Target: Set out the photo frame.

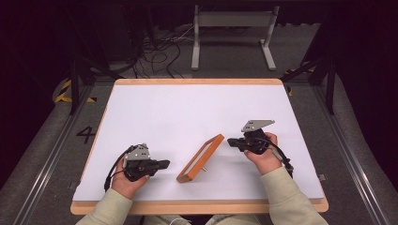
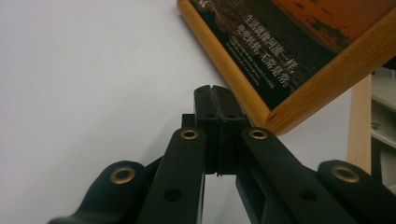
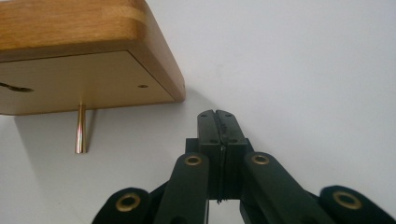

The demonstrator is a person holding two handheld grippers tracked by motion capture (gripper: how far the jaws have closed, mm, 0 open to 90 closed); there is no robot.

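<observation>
I keep both tools pinched tight on nothing. The frame (image 1: 201, 158) stands tilted on its peg (image 3: 81, 128) between my left tool (image 1: 162, 164) and right tool (image 1: 232, 142), so I can reach either side.

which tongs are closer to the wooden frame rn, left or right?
Roughly equal; left marginally, if either. The left tongs sit beside the wooden frame's near end, picture side. The right tongs sit off its far end, back side. Both shut, neither touching it.

picture frame (image 1: 201, 158) on table (image 1: 187, 112), between hand-held grippers
</observation>
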